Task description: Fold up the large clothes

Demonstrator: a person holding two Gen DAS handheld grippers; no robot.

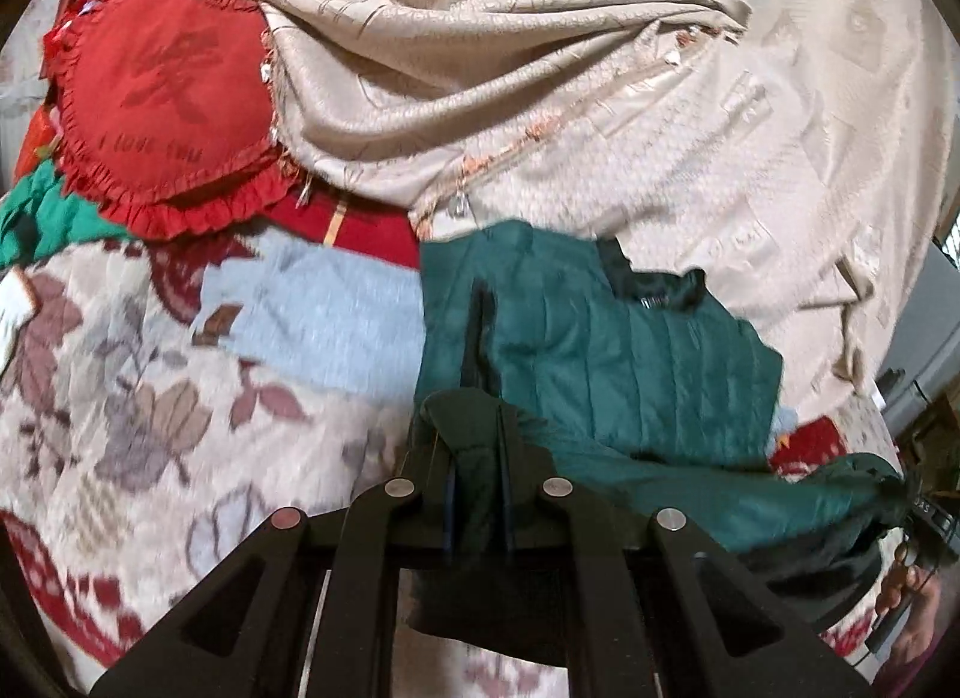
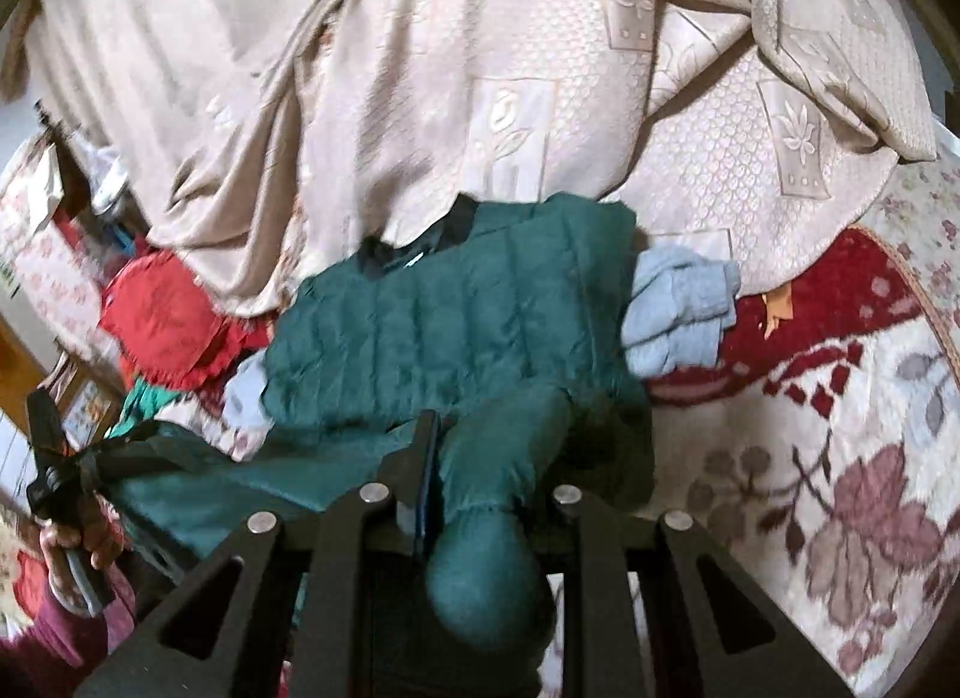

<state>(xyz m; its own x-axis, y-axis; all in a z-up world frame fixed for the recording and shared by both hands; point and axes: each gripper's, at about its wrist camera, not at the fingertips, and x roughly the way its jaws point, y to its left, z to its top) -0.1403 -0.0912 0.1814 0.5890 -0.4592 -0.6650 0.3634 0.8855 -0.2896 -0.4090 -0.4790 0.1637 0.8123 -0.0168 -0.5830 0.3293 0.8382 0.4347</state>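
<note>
Currently the green jacket (image 1: 600,338) is clamped at its near edge by both the left gripper (image 1: 477,452) and right gripper (image 2: 474,458), its body spread ahead of the jaws on the floral blanket (image 1: 120,398). Both corners should be carried forward level, so the hem lands square at the collar beyond the jaws.

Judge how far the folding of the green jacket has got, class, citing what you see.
Done: the jacket body lies spread on the blanket, over a grey garment. In hand: the left gripper and right gripper each clamp its near edge. Left: no finished fold shows; the edge still has to be carried over and smoothed.
</note>
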